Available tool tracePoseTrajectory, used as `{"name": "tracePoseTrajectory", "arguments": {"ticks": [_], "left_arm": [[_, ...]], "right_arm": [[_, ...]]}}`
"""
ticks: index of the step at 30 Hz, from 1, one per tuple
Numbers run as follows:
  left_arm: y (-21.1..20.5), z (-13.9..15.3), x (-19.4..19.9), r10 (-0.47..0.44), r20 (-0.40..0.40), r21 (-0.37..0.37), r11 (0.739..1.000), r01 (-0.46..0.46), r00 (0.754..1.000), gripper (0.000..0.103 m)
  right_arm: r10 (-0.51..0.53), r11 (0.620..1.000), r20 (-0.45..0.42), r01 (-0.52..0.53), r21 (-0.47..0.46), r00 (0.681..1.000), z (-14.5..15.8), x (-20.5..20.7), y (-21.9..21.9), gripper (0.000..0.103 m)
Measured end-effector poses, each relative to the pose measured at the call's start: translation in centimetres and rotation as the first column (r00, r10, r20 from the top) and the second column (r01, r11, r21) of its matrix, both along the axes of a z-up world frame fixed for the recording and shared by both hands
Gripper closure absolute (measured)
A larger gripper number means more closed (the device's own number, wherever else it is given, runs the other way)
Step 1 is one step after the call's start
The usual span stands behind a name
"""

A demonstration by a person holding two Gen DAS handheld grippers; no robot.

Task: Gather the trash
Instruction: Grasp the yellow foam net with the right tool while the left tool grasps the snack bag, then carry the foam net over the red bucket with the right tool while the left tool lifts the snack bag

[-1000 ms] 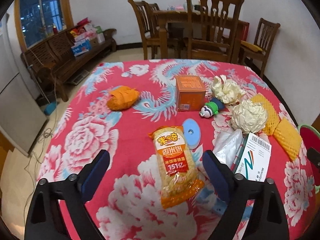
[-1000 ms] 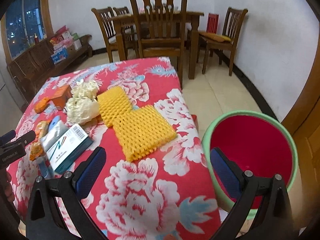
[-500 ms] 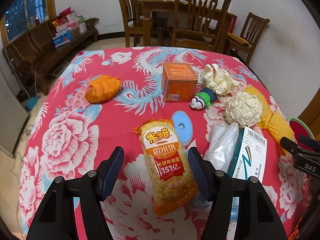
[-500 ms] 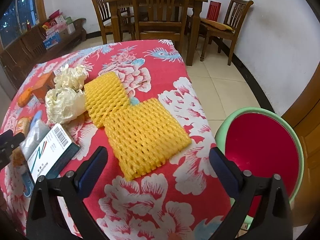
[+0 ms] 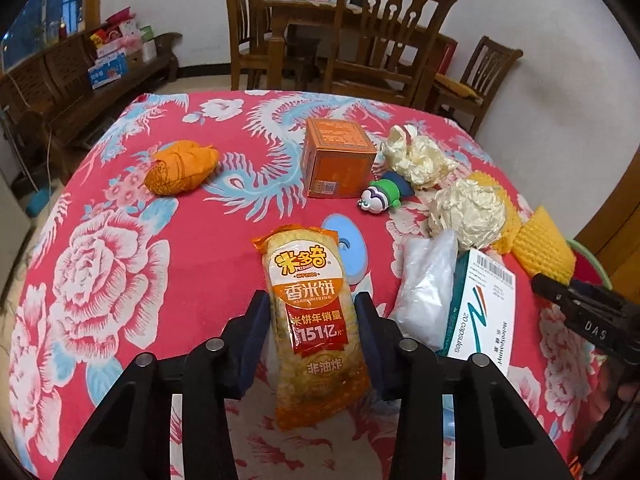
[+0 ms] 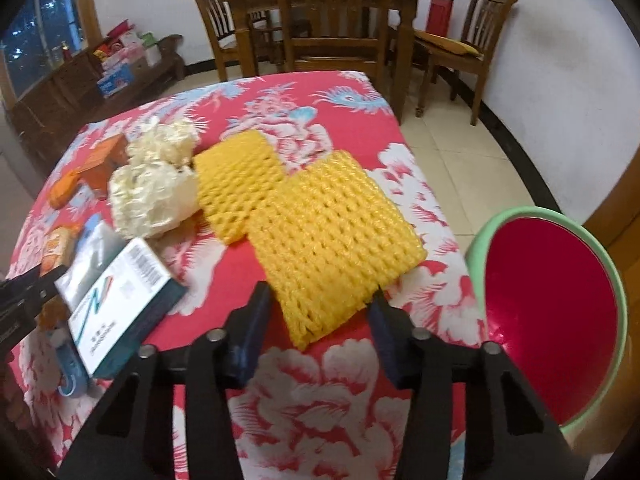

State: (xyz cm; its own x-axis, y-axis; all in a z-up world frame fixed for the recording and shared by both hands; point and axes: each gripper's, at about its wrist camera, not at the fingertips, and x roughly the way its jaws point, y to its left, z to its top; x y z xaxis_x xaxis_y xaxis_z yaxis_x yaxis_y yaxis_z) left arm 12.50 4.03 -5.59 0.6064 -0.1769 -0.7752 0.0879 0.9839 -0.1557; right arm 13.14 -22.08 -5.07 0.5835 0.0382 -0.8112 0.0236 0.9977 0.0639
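An orange rice-cracker snack bag lies on the red floral table. My left gripper is closed around its lower half, with both pads against its sides. In the right wrist view my right gripper straddles the near corner of a yellow foam net; its jaws stand partly closed on either side, and contact is unclear. A second foam net lies behind it. A red bin with a green rim stands beside the table on the right.
Also on the table are an orange box, an orange pouch, two crumpled paper balls, a small toy, a blue disc, a clear plastic bag and a capsule box. Wooden chairs stand behind.
My left gripper has moved forward and closed onto the snack bag. My right gripper has advanced to the near foam net and narrowed its jaws around its corner.
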Motion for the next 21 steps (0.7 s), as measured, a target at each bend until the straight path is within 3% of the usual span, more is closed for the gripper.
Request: {"name": "tracePoseTrajectory", "arguments": {"ticks": [3, 6, 14, 21], "left_arm": [[0.4, 0.2, -0.4, 0.002, 0.009, -0.019, 1.000, -0.002, 1.000, 0.060], [0.4, 0.7, -1.1, 0.006, 0.033, -0.019, 1.000, -0.005, 0.999, 0.060], [0.2, 2.9, -2.8, 0.005, 0.075, -0.041, 0.999, -0.002, 0.997, 0.060], [-0.3, 5.1, -4.2, -0.006, 0.126, -0.043, 0.999, 0.012, 0.992, 0.060]], "right_arm": [[0.032, 0.999, 0.013, -0.032, 0.032, 0.999, 0.1, -0.5, 0.2, 0.079], [0.057, 0.998, 0.035, -0.058, 0.038, 0.998, 0.2, -1.2, 0.5, 0.089], [0.125, 0.990, 0.115, -0.132, 0.056, 0.985, 2.1, -4.1, 1.3, 0.091], [0.123, 0.987, 0.161, -0.138, 0.084, 0.979, 3.7, -6.3, 1.1, 0.091]]}}
